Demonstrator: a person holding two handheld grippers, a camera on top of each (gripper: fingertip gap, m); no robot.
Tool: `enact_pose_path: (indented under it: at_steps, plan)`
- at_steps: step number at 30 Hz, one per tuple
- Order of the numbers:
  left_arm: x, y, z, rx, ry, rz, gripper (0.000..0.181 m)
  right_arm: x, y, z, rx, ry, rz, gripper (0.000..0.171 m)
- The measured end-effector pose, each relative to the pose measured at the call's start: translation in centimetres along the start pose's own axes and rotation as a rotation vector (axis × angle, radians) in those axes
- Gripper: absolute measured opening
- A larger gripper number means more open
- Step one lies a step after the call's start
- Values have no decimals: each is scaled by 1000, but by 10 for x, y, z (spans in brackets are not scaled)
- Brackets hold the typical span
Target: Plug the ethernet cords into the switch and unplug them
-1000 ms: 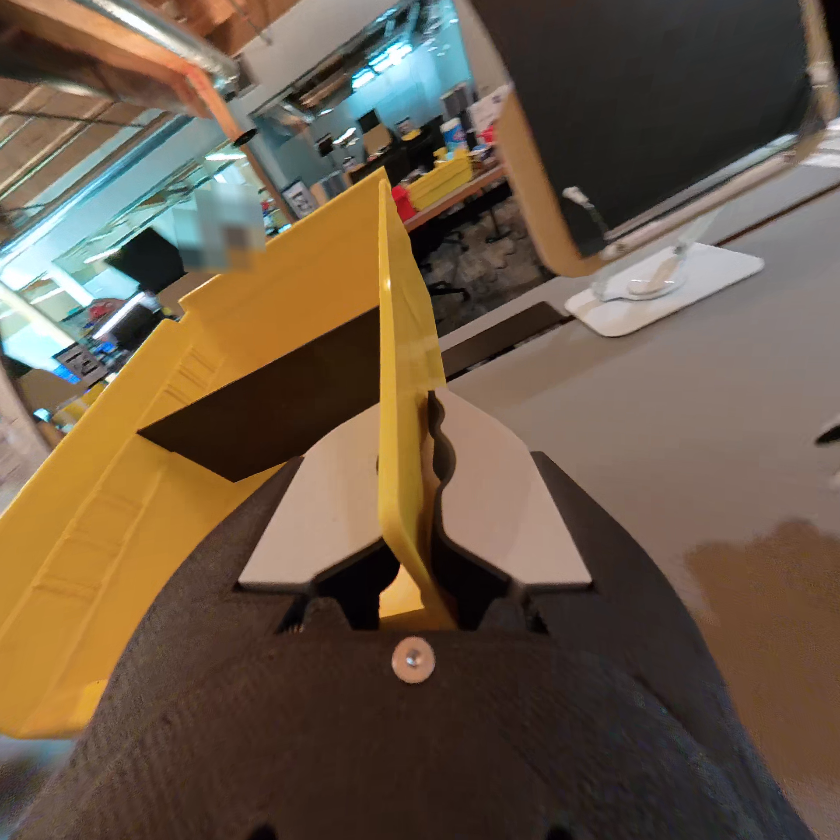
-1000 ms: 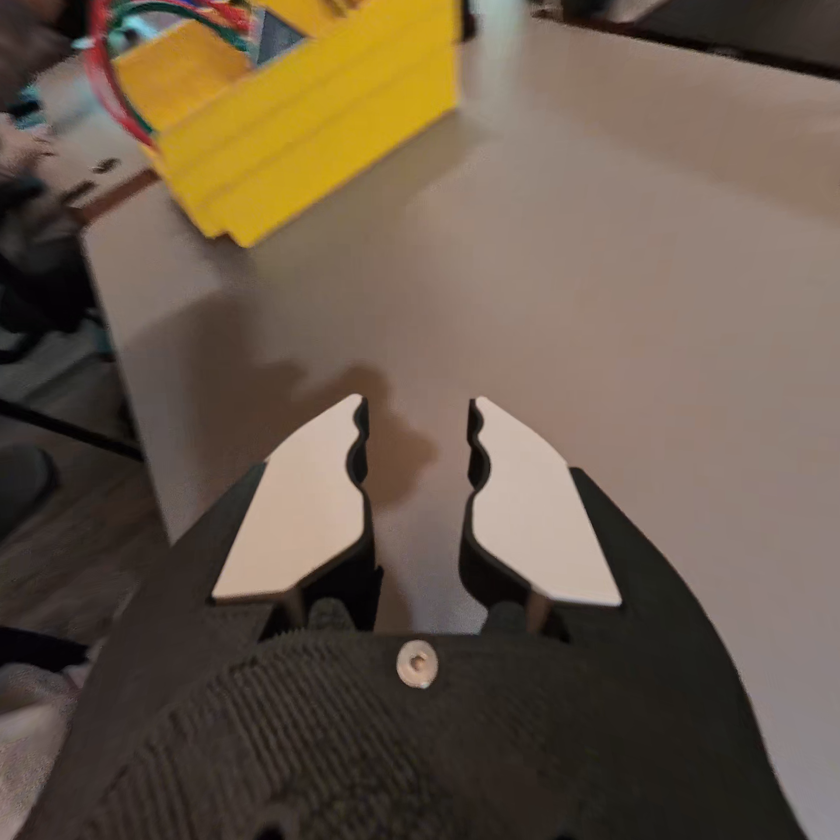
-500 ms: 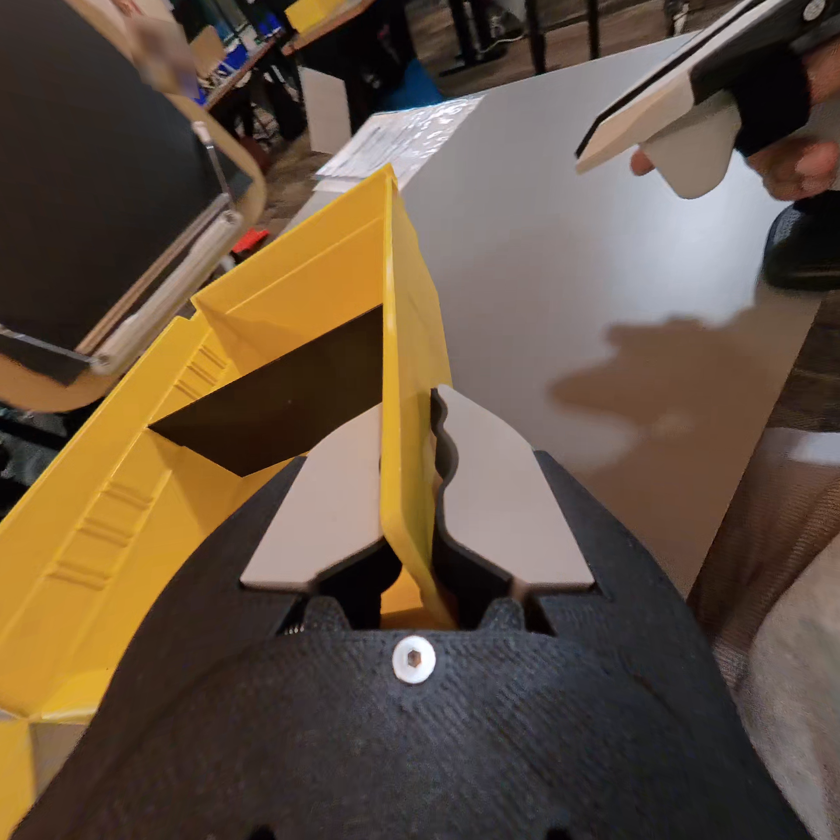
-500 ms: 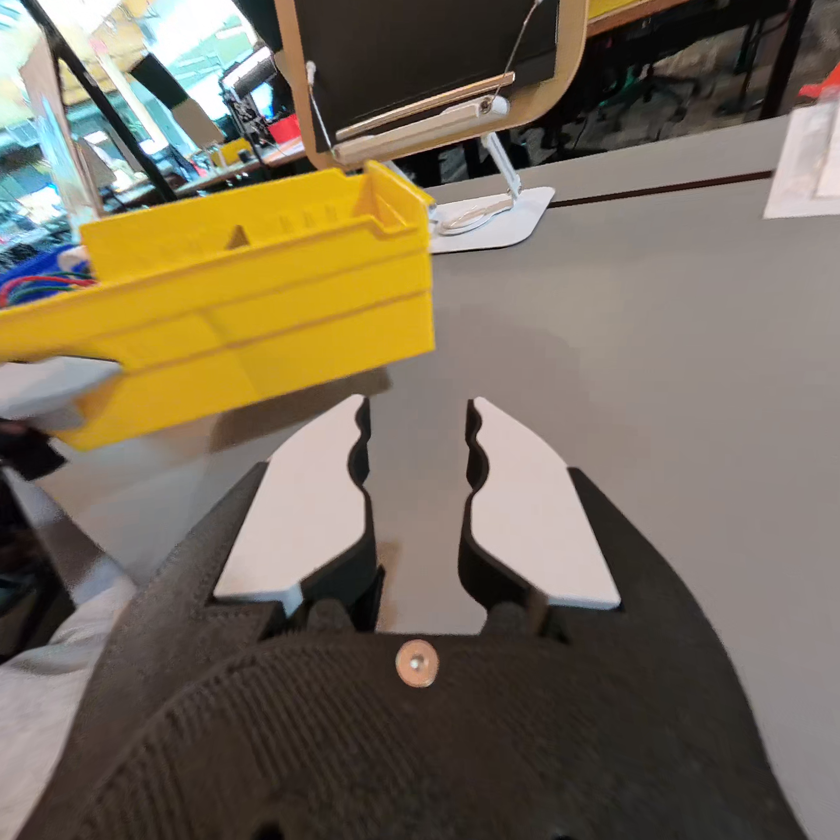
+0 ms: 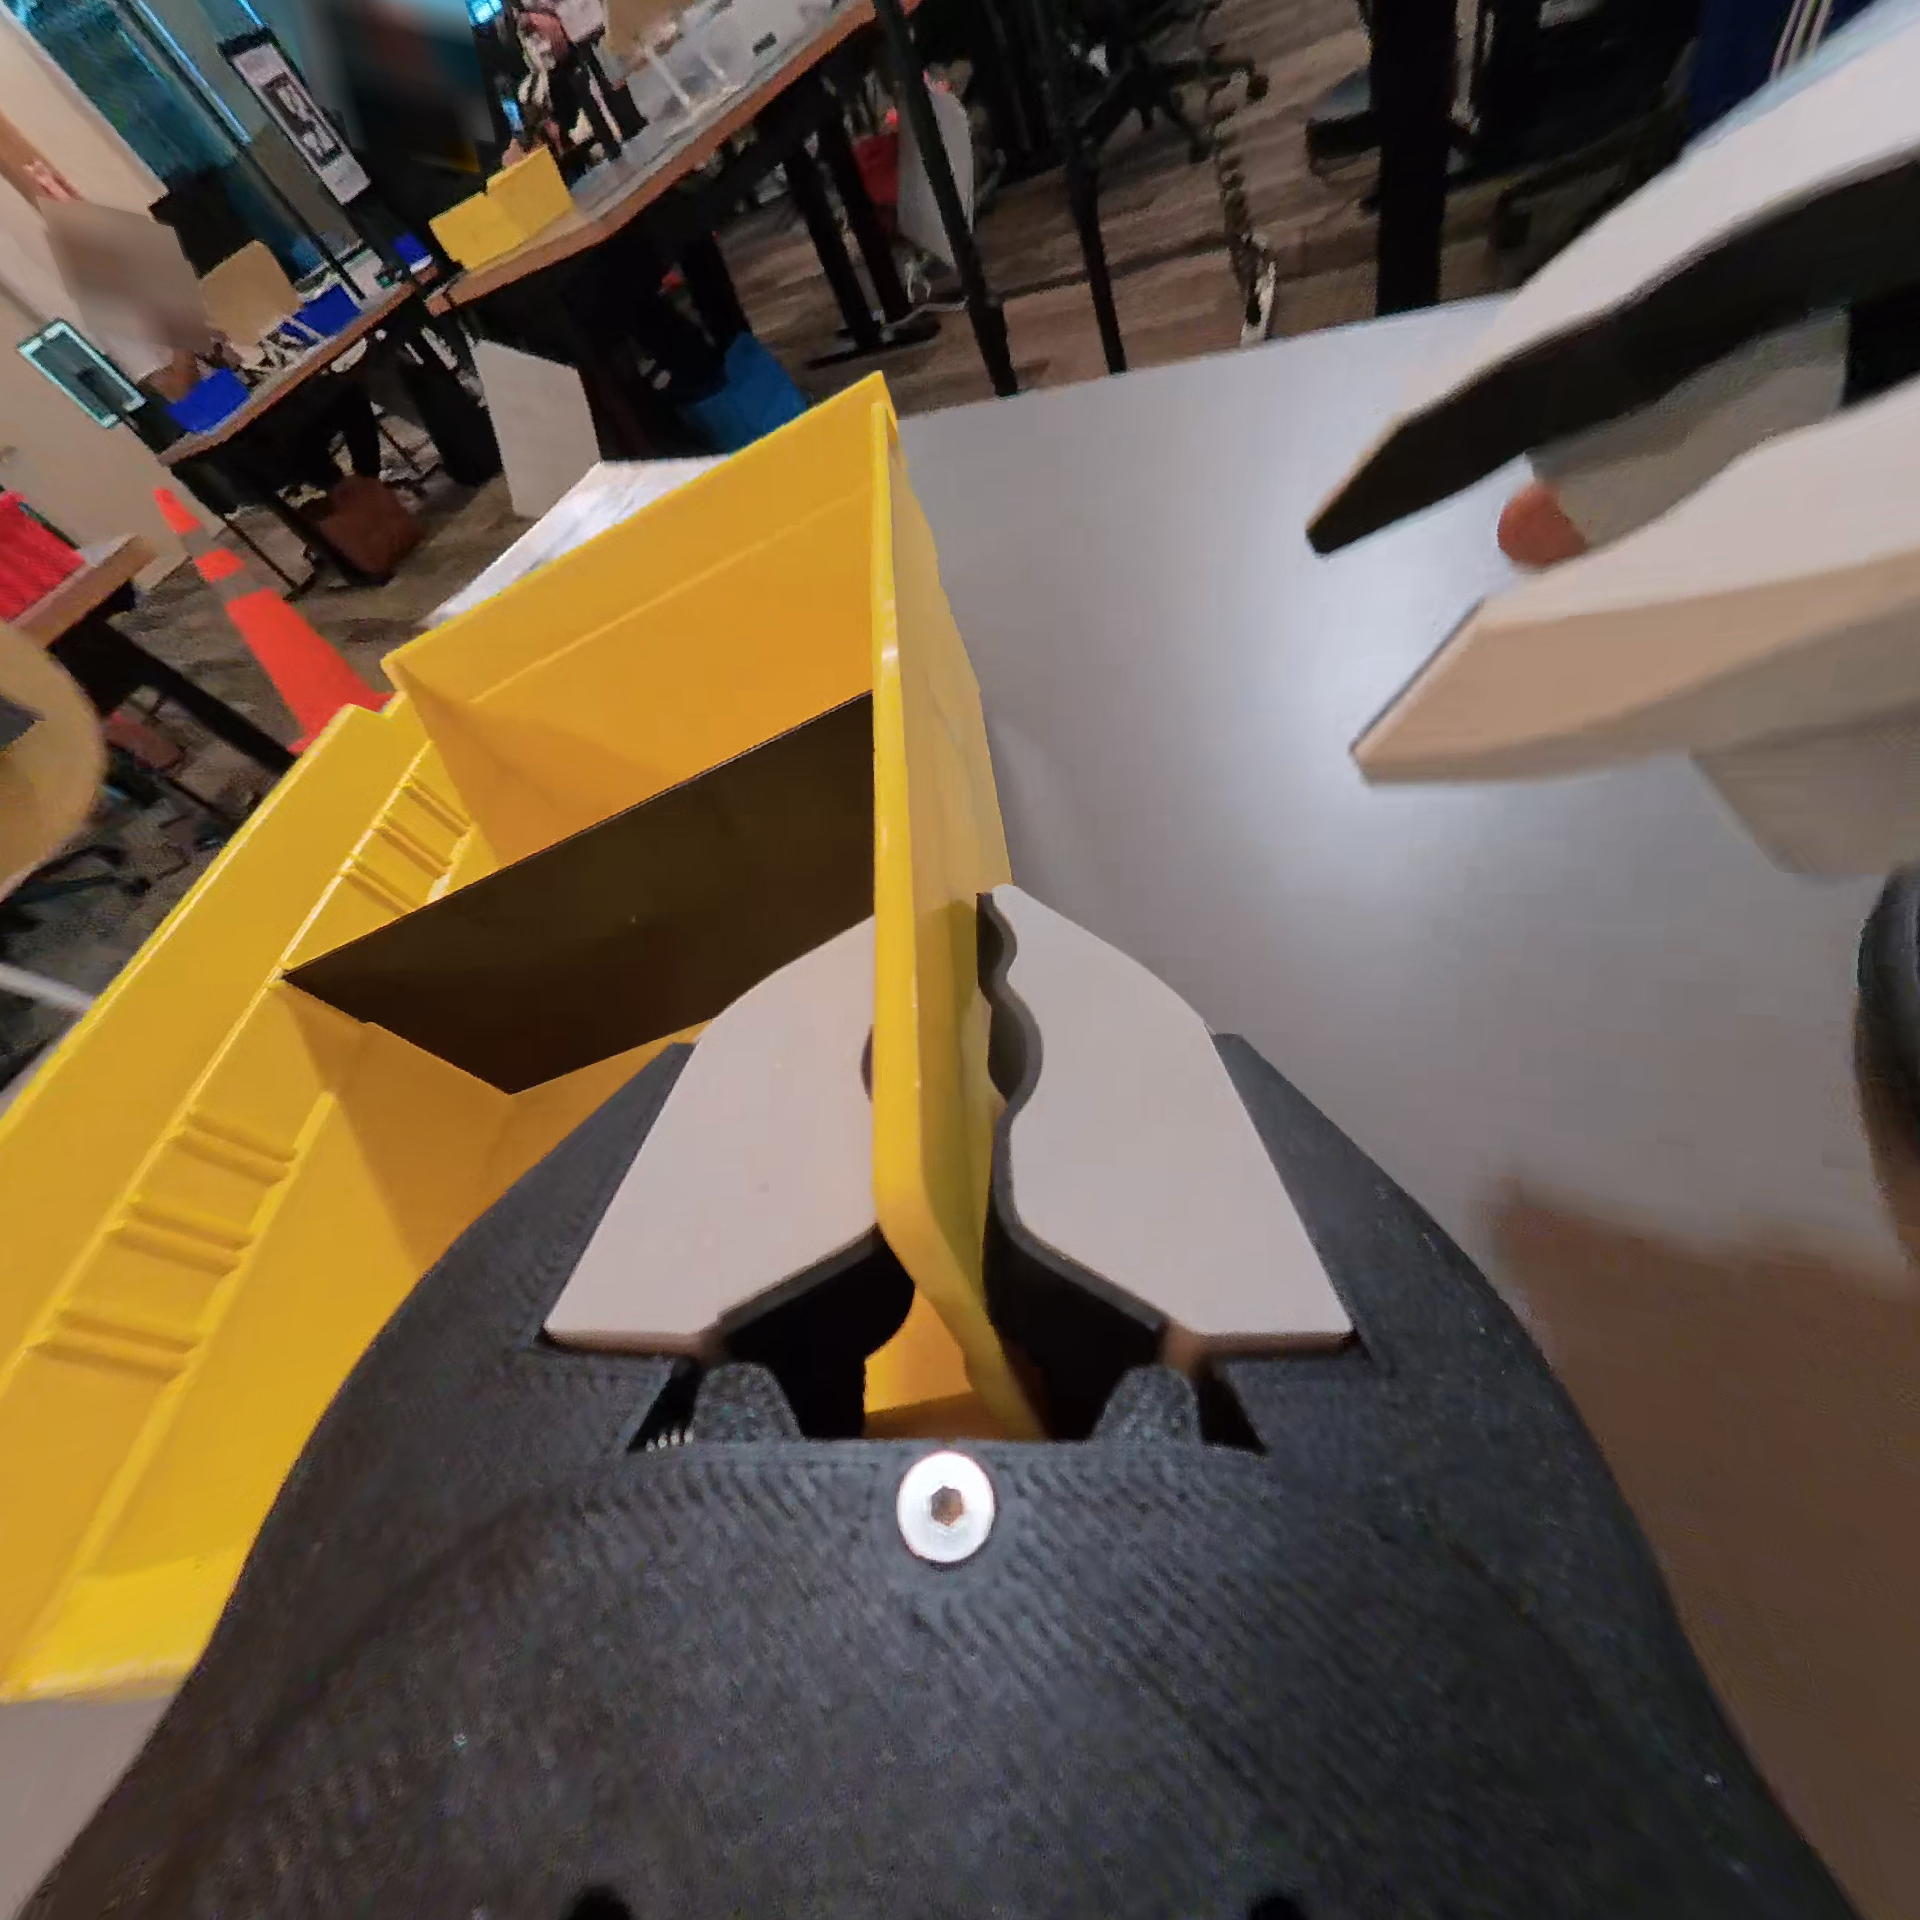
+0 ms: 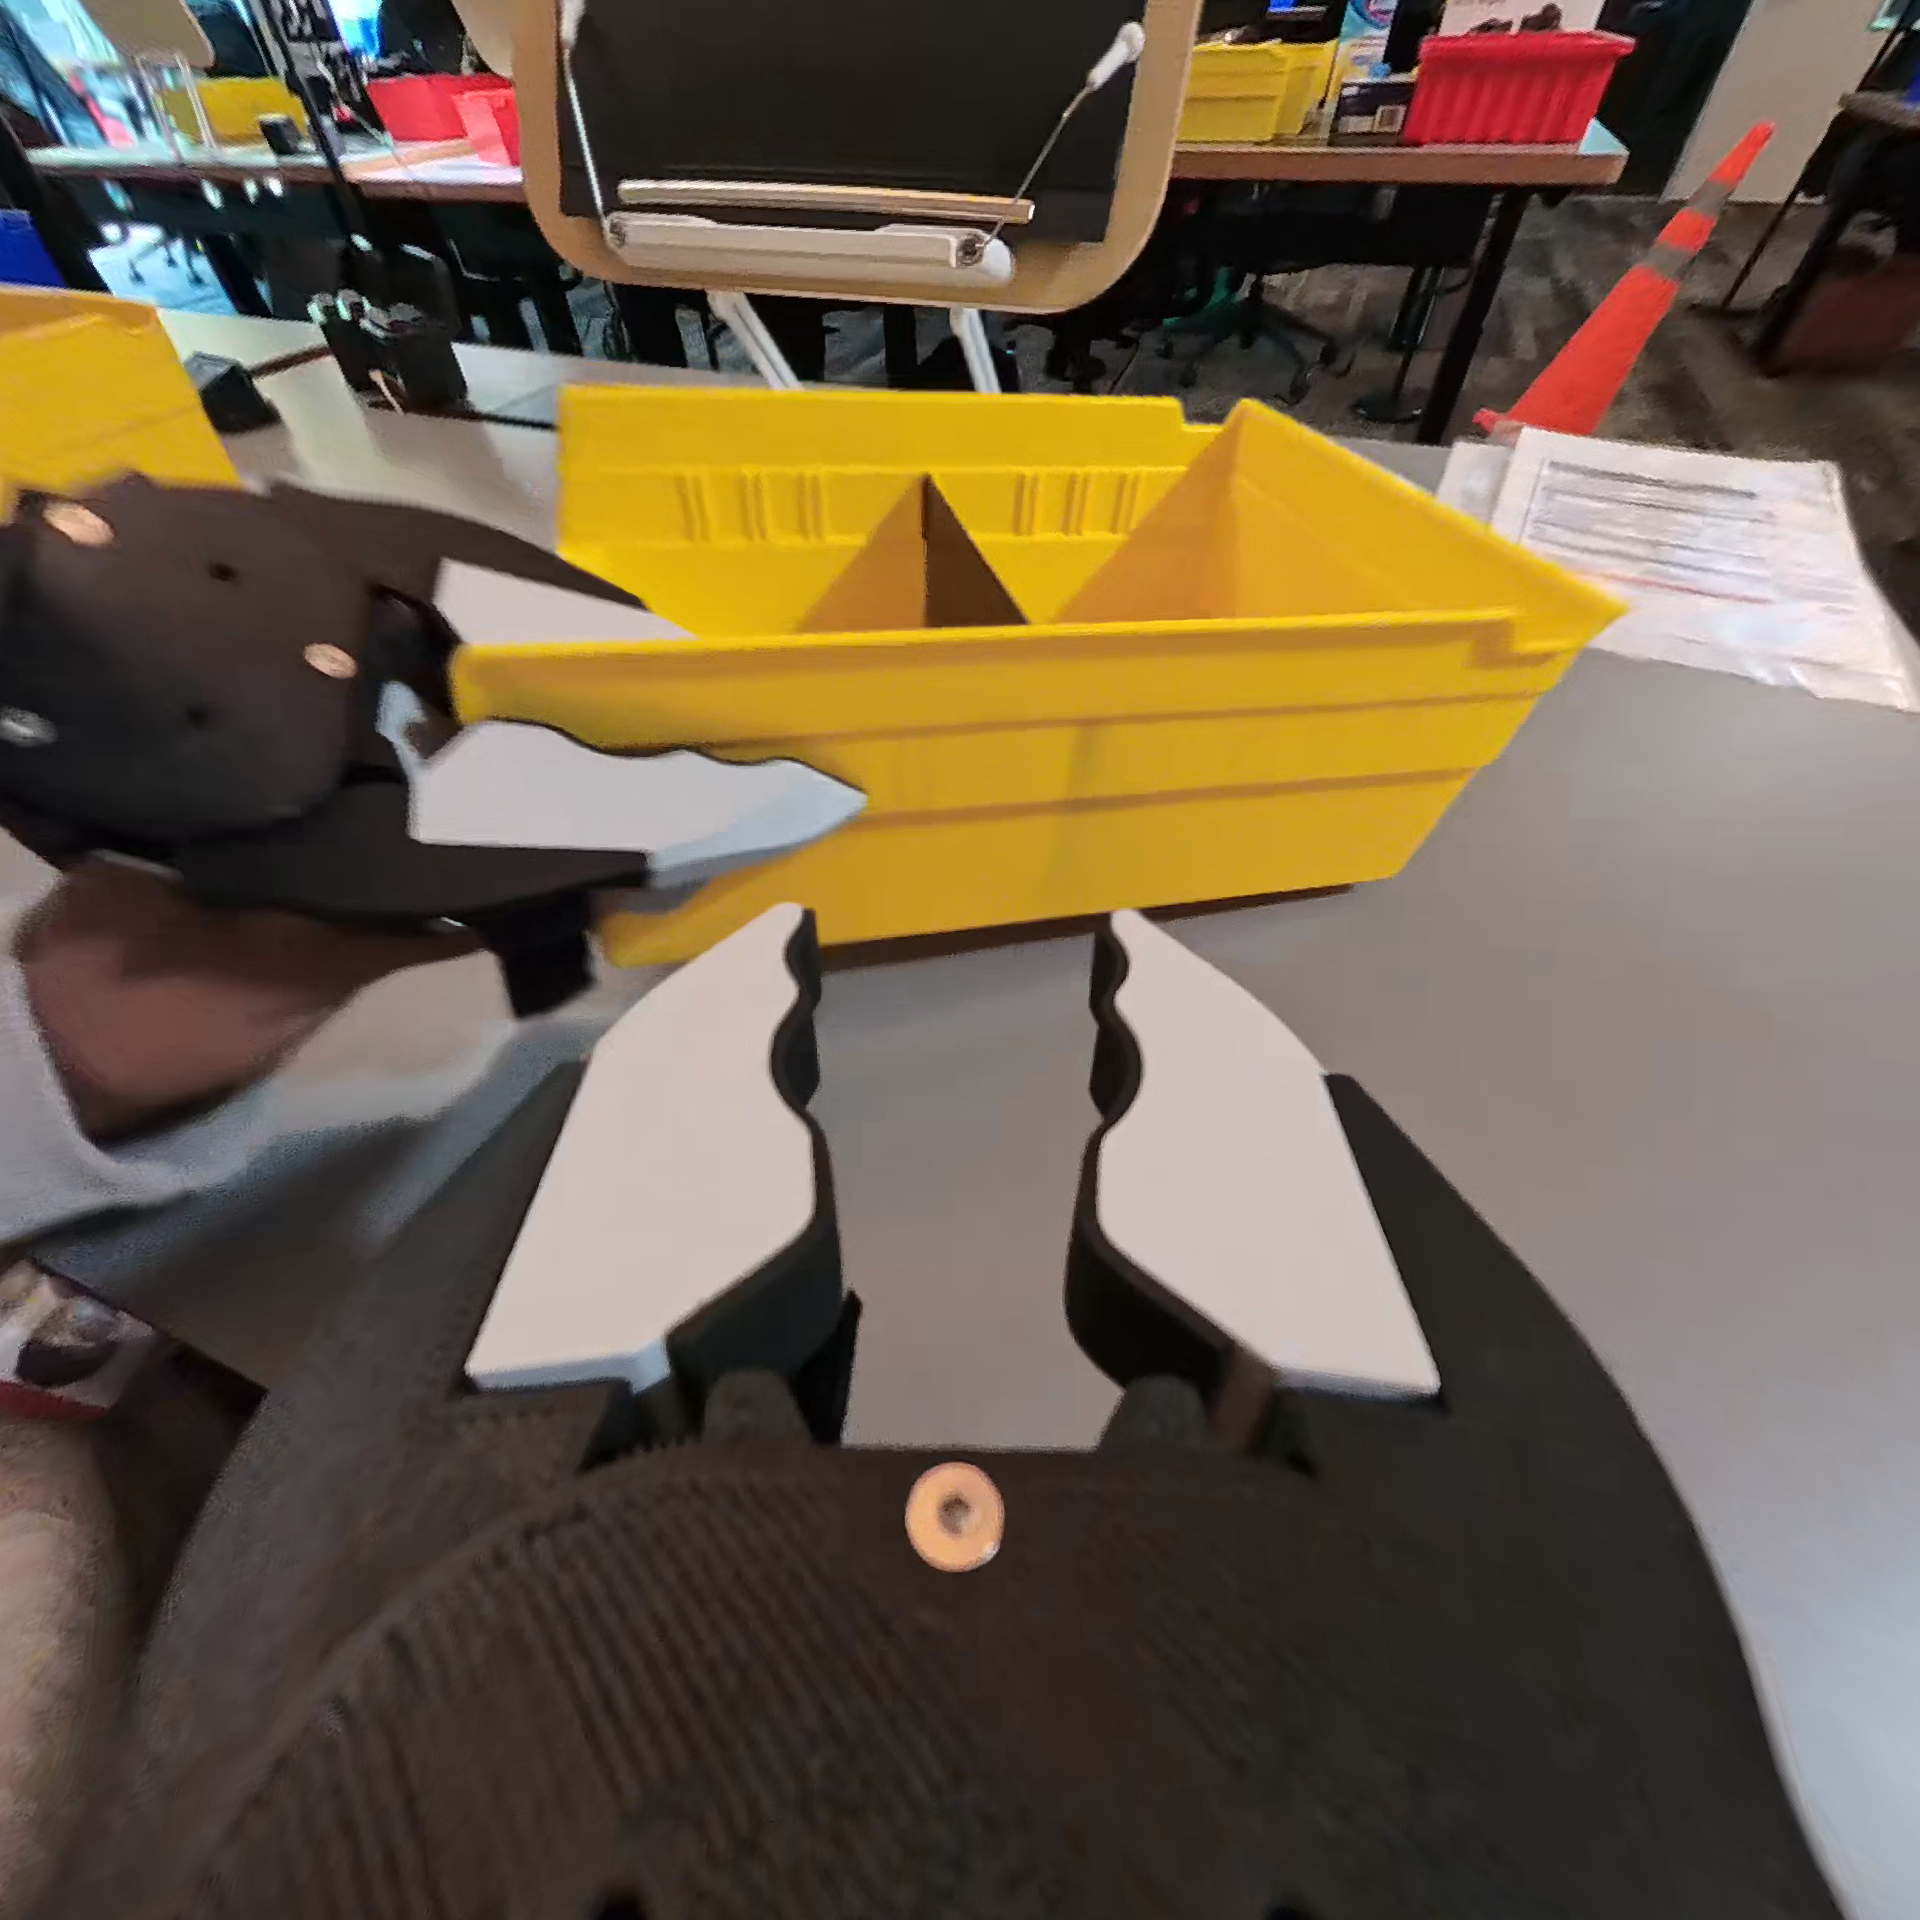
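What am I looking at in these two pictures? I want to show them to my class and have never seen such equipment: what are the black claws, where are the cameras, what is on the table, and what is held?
There is no robot: a person holds a black two-finger gripper with pale finger pads in each hand. Each gripper carries a camera that looks forward along its own fingers, so each picture shows one gripper from behind.

In the left wrist view, the left gripper is shut on the side wall of a yellow plastic bin with a dark divider inside. The right wrist view shows that same grip from the side.

The right gripper is open and holds nothing.

The bin sits low over a grey table; whether it touches is unclear. Papers in a clear sleeve lie on the table behind it. No ethernet cords or switch are visible.
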State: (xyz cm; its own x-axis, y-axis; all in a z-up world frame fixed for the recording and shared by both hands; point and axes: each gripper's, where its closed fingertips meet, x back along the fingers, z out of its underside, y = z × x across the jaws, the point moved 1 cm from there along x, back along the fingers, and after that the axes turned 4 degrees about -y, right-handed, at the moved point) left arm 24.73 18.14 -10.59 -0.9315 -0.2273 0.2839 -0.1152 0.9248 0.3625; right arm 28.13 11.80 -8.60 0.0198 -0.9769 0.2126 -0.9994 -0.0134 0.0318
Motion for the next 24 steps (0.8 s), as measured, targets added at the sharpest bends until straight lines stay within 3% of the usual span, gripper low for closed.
enact_pose_path:
  at_steps: [4,7,11,14,17,20,24]
  plan:
    - [-45,-15,-15,105,-89,46,7,13,-30,-22,-92,-156,131,38]
    - [-67,-24,-29,113,-128,83,6,29,-51,-34,-141,-265,212,42]
    - [-72,-48,-49,207,-176,272,27,32,-72,-25,-117,-244,314,48]
    - [-45,-39,-68,255,-288,295,55,25,-75,-12,-95,-187,338,54]
    - [-1,-10,-65,263,-351,230,71,13,-67,6,-6,-85,347,68]
    - [46,27,-34,303,-320,146,81,1,-54,20,114,7,353,81]
    - [110,72,40,487,-248,14,80,-11,-43,10,216,-24,415,76]
